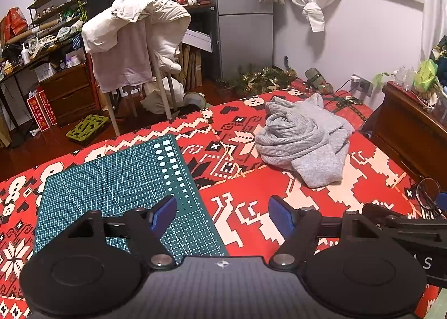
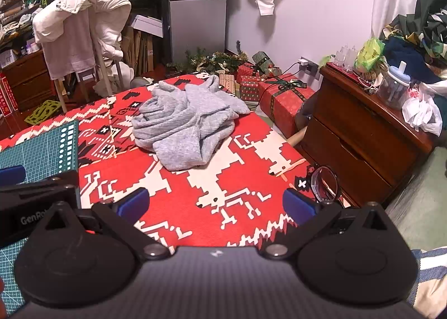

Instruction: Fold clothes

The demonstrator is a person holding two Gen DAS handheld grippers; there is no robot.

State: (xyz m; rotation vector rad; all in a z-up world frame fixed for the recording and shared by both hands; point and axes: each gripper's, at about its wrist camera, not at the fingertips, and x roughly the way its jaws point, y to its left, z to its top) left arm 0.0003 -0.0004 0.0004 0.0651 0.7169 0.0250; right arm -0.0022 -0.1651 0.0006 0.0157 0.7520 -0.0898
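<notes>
So the grey sweater [image 1: 303, 140] is just sitting in a crumpled heap on the red and white patterned blanket [image 1: 251, 201], toward the far side, well apart from both claws. Left claw [image 1: 222, 214] is spread with nothing between its blue pads, hanging over the near edge of the green cutting mat [image 1: 117, 179] and the blanket beside it. Right claw [image 2: 216, 204] is spread wide too, empty, over bare blanket. A pair of glasses [image 2: 325, 183] lies at the blanket's right edge, near the wooden dresser [image 2: 360, 134]. Wrapped gift boxes [image 2: 279, 98] sit beyond the sweater.
</notes>
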